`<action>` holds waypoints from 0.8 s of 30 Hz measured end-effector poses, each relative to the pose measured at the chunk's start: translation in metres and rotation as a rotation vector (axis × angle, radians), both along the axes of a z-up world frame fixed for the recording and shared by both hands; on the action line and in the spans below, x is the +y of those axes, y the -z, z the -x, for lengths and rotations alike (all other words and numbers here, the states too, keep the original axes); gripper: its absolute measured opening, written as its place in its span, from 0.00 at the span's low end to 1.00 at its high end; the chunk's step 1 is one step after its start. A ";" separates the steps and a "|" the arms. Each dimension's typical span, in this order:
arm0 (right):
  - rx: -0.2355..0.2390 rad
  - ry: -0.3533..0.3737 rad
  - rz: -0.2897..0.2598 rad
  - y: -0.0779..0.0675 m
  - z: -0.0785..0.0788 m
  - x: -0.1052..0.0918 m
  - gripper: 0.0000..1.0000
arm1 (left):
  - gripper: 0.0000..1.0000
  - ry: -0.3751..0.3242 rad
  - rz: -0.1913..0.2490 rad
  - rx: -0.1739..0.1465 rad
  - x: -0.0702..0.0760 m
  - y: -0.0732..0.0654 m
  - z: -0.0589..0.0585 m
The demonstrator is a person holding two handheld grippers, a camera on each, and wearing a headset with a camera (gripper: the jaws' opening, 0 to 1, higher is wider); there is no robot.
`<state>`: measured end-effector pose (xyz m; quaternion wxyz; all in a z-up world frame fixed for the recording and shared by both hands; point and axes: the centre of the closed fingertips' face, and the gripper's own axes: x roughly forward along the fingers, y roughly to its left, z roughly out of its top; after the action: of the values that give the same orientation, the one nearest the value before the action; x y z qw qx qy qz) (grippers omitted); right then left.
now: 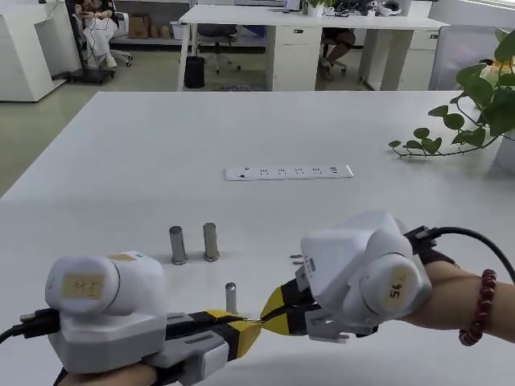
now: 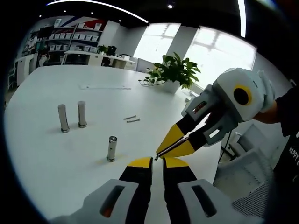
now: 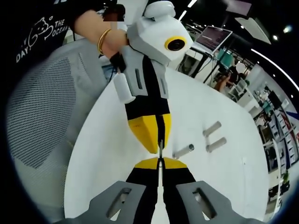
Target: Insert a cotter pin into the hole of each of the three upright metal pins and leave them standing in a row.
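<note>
Three upright metal pins stand on the white table: two side by side (image 1: 178, 244) (image 1: 211, 241) and a third (image 1: 231, 297) nearer to me. Just right of the third, my left gripper (image 1: 256, 325) and right gripper (image 1: 265, 320) meet tip to tip, both shut. A thin cotter pin (image 2: 172, 145) lies between the right gripper's yellow jaws, and its end reaches into the left gripper's tips (image 2: 157, 159). In the right gripper view the cotter pin (image 3: 160, 148) bridges both jaw pairs, with the near metal pin (image 3: 183, 150) beside it. Two loose cotter pins (image 1: 296, 259) lie on the table.
A white power strip (image 1: 288, 172) lies further back on the table. A potted plant (image 1: 483, 96) trails over the far right edge. Desks, chairs and seated people are in the room beyond the table.
</note>
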<state>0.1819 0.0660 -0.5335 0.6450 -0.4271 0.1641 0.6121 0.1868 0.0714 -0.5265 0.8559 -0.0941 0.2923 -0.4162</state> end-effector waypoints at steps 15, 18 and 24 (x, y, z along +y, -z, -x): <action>-0.015 -0.016 0.011 0.000 0.003 0.002 0.00 | 0.00 -0.024 0.038 0.028 0.002 0.000 0.002; -0.019 -0.018 0.012 0.000 0.003 0.003 0.00 | 0.00 -0.019 0.026 0.017 0.001 0.000 0.002; -0.018 -0.013 0.024 0.003 0.005 0.002 0.00 | 0.00 -0.006 0.011 0.019 0.000 0.002 0.004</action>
<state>0.1772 0.0682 -0.5366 0.6372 -0.4415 0.1630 0.6104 0.1829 0.0717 -0.5288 0.8539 -0.1035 0.2976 -0.4142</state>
